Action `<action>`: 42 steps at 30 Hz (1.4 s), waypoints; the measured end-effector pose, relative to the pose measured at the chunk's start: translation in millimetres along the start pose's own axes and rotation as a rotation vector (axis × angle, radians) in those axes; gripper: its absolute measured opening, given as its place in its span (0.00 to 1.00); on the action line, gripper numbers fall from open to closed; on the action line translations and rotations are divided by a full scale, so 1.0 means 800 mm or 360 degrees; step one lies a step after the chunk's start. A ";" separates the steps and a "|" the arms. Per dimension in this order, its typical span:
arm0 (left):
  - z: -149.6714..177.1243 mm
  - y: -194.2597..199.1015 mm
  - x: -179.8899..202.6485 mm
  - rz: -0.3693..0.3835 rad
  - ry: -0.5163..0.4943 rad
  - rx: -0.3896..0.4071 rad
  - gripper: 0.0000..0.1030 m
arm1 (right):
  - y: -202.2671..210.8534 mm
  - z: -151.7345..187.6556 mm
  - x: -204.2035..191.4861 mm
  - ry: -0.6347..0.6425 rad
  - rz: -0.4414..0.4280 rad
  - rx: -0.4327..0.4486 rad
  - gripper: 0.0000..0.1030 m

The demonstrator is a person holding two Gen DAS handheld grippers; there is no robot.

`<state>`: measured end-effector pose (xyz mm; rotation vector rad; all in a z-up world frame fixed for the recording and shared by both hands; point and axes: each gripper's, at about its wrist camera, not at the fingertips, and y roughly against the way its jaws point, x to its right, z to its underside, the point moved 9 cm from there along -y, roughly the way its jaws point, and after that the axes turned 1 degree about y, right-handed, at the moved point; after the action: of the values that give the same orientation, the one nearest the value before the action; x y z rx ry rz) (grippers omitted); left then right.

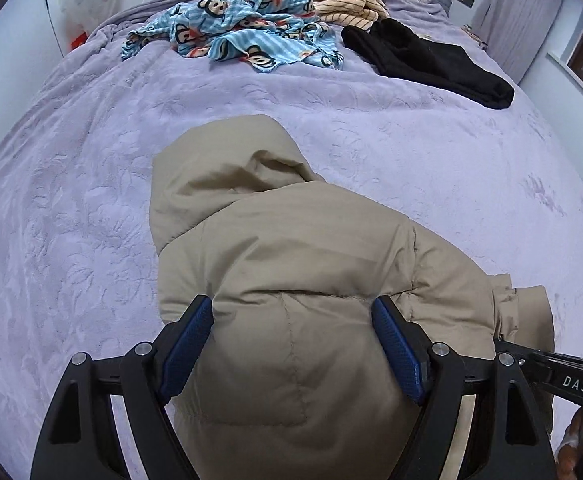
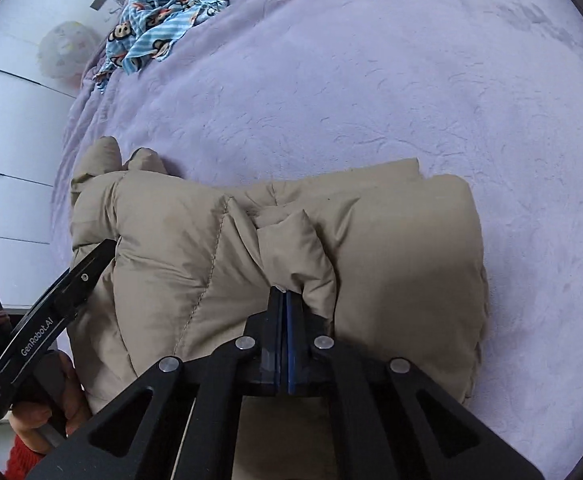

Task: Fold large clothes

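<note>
A tan padded jacket (image 1: pixel 291 280) lies bundled on the lavender bed (image 1: pixel 91 200), hood end pointing up the bed, as you work it with both tools. Your left gripper (image 1: pixel 293 352) stands spread wide, its blue pads (image 1: pixel 187 344) pressing a thick quilted bulge of the jacket from either side. Your right gripper (image 2: pixel 284 312) is pressed together, pinching a small raised fold of the shell fabric.

Expect the jacket to be light but bulky: soft, springy filling that will puff back after each fold, under a smooth shell that looks likely to slip. Take wide bites across the padding, or pinch along stitched seams and hems, where the cloth should hold better.

Readable lettering: "DAS" on the tool at the left view's lower right, and "GenRobot.AI" on the tool at the right view's lower left. No label shows on the jacket.
</note>
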<state>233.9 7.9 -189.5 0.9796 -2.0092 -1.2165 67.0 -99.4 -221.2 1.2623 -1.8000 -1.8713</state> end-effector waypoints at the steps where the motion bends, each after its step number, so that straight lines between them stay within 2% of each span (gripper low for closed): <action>1: 0.000 0.001 -0.002 0.0001 0.0003 -0.0001 0.79 | 0.004 0.002 -0.001 0.0008 0.0006 -0.0002 0.00; 7: 0.005 0.019 -0.014 -0.0014 0.0064 -0.0056 0.79 | 0.038 0.031 -0.014 0.0145 0.0044 -0.0028 0.00; 12: 0.019 0.059 -0.023 -0.0022 0.0093 -0.0053 0.79 | 0.069 0.056 -0.010 0.0114 0.0030 -0.0016 0.00; 18: 0.060 0.092 -0.035 -0.0046 0.0104 -0.0114 0.79 | 0.089 0.086 -0.010 0.0121 0.0040 -0.0018 0.04; 25: 0.106 0.114 -0.038 -0.0043 0.0130 -0.0189 0.79 | 0.110 0.113 0.000 0.0045 0.0042 -0.0011 0.05; 36: 0.149 0.153 -0.025 -0.0096 0.0160 -0.0200 0.79 | 0.135 0.144 0.004 0.0073 0.0036 -0.0036 0.05; 42: 0.173 0.188 0.004 -0.0163 0.0182 -0.0191 0.80 | 0.160 0.152 0.011 0.0164 0.0003 -0.0043 0.05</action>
<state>81.3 117.7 -109.3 1.0782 -1.7959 -1.2896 -73.0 -48.2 -126.3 1.3217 -1.7175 -1.7884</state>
